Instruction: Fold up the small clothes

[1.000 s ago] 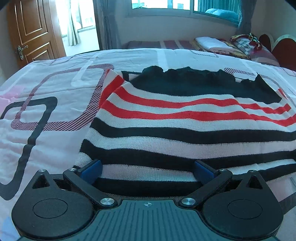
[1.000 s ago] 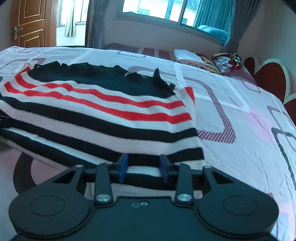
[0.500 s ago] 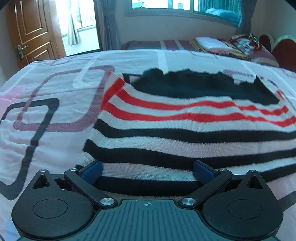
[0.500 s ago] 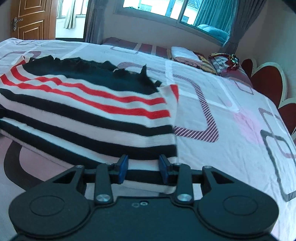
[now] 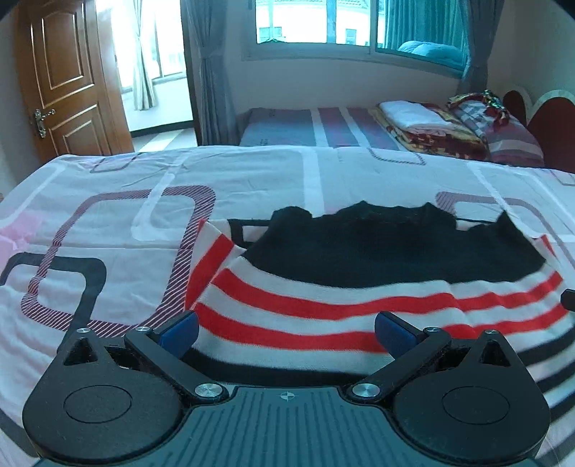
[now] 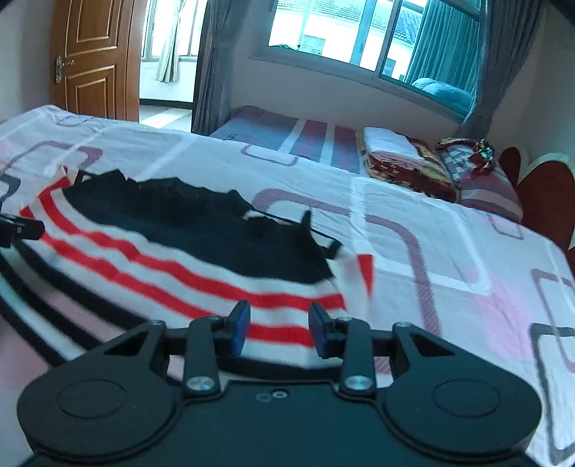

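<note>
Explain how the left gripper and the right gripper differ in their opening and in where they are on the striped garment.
The left gripper has its blue pads far apart, while the right gripper has its pads much closer together, with only a narrow strip of cloth between them. The left gripper is at the left end of the striped garment; the right gripper is at its right end. Both have red and white striped cloth between their pads, above the patterned bedsheet.

Bedsheet (image 5: 251, 172): lying across the bed, showing rounded-square outlines.
Door (image 5: 68, 82): standing at 10 o'clock.
Window (image 5: 352, 21): letting in daylight at 12 o'clock.
Folded blankets (image 5: 427, 125): sitting stacked at 2 o'clock.
Curtain (image 6: 212, 64): hanging beside the doorway.
</note>
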Motion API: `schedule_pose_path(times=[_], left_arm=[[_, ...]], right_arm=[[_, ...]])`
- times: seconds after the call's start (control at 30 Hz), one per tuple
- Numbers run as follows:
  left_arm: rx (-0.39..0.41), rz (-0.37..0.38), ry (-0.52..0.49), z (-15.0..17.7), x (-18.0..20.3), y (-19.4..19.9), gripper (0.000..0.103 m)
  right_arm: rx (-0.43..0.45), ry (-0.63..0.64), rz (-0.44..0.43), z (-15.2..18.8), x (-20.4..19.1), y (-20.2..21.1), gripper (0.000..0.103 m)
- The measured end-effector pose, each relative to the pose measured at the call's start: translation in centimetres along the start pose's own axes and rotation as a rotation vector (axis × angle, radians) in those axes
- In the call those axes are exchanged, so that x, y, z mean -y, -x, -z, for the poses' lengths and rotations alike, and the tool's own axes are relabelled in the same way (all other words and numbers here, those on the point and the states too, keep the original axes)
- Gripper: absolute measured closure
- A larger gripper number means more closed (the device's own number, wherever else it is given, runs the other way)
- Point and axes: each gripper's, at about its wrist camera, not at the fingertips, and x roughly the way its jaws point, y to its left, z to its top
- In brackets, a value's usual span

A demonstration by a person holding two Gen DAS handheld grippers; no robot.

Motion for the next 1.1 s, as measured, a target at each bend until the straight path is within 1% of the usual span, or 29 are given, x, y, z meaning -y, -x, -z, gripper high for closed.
schedule_pose_path(times=[0.1, 0.17, 0.2, 0.27, 0.33, 0.37, 0.47, 0.5, 0.63, 0.77, 0.8, 0.87, 0.9, 1.0, 1.1], left_arm=[[-0.043, -0.023, 0.014, 0.4, -0.2, -1.9, 0.000], [-0.074, -0.048, 0.020, 1.1, -0.6, -3.2, 0.000], [-0.082, -0.048, 0.015, 1.7, -0.9, -3.8, 0.000], [-0.059, -0.036, 0.002, 2.2, -1.0, -3.9, 0.000], [-0.074, -0.033, 0.002, 2.0, -0.9, -3.9, 0.000], [-0.083, -0.031, 0.009, 1.9, -1.0, -4.0, 0.000], [-0.092, -0.044, 0.023, 1.6, -0.9, -3.7, 0.000], [-0.088, -0.052, 0.029, 1.4, -0.9, -3.4, 0.000], [-0.049, -0.055, 0.023, 0.3, -0.2, -3.0, 0.000], [-0.054, -0.047, 0.030, -0.8, 0.6, -4.1, 0.000], [-0.057, -0.054, 0.038, -0.8, 0.6, -4.4, 0.000], [-0.092, -0.067, 0.054, -0.5, 0.5, -5.4, 0.000], [-0.103, -0.062, 0.060, -0.2, 0.3, -5.8, 0.000], [-0.092, -0.057, 0.052, 0.1, 0.1, -5.7, 0.000], [-0.105, -0.062, 0.052, -0.1, 0.3, -5.4, 0.000]], right_arm=[[-0.006, -0.038, -0.030, -0.4, -0.5, -1.8, 0.069], [-0.023, -0.047, -0.032, -0.3, -0.7, -2.9, 0.068], [-0.035, -0.046, -0.034, -0.1, -0.7, -3.6, 0.068], [-0.054, -0.037, -0.025, 0.6, -0.5, -4.4, 0.068], [-0.069, -0.020, -0.013, 1.5, 0.1, -5.0, 0.068], [-0.060, -0.017, -0.012, 1.9, 0.5, -5.0, 0.067], [-0.064, -0.018, -0.002, 1.9, 1.2, -4.5, 0.067], [-0.058, -0.021, -0.004, 1.6, 1.0, -4.2, 0.067], [0.003, -0.015, -0.075, 0.3, -0.6, -2.9, 0.067], [0.027, 0.012, -0.111, -1.1, -2.5, -3.6, 0.066], [0.027, 0.017, -0.111, -1.3, -2.8, -4.0, 0.066], [0.019, 0.033, -0.118, -1.2, -3.4, -5.0, 0.065], [0.010, 0.038, -0.120, -1.1, -3.7, -5.4, 0.065], [-0.013, 0.017, -0.114, -0.6, -3.8, -6.4, 0.064], [-0.003, 0.010, -0.111, -0.4, -3.7, -6.3, 0.064]])
